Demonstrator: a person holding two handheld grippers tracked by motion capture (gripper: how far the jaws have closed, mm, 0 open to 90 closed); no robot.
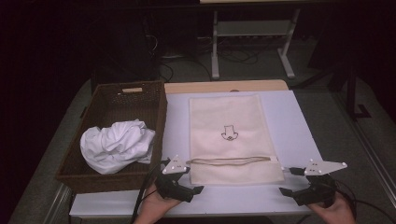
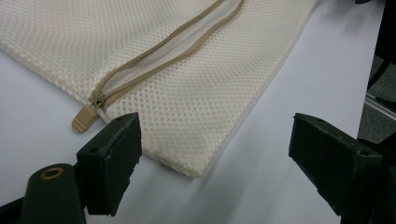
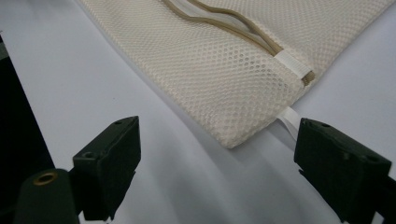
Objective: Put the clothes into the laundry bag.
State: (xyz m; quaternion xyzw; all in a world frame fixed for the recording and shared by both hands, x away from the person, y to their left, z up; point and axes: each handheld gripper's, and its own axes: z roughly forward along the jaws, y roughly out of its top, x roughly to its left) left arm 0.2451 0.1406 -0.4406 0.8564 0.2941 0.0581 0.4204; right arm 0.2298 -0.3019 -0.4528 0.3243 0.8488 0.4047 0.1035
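**Mesh bag flat on the table, both sets of fingers spread just short of its near corners**

I judge the bag (image 1: 229, 135) light, limp and floppy: thin cream mesh that will sag and fold as soon as one edge comes up, and the weave should give the pads some bite. It lies flat in the middle of the high view, on the white table (image 1: 299, 126), with its zipper (image 1: 229, 161) running across the lower part and partly gaping. The basket (image 1: 114, 135) with a crumpled white cloth (image 1: 116, 145) sits at the left, just beside the bag.

I would take hold at the two near corners, or at the lips of the zipper opening, where the doubled seam is firmer than the open mesh. A pinch in plain mesh would probably only gather a fold.

My left gripper (image 1: 180, 183) sits at lower centre-left, fingers spread wide with nothing between them. In the left gripper view the bag's corner (image 2: 196, 170) lies just ahead of the gap, nearer the left finger (image 2: 112, 158), with the zipper pull (image 2: 84, 119) just above that finger.

My right gripper (image 1: 310, 189) sits at lower right, fingers likewise spread and empty. In the right gripper view the corner (image 3: 231, 140) lies ahead, between the fingers, apart from both; a white tab (image 3: 289, 119) reaches toward the right finger (image 3: 341, 163).
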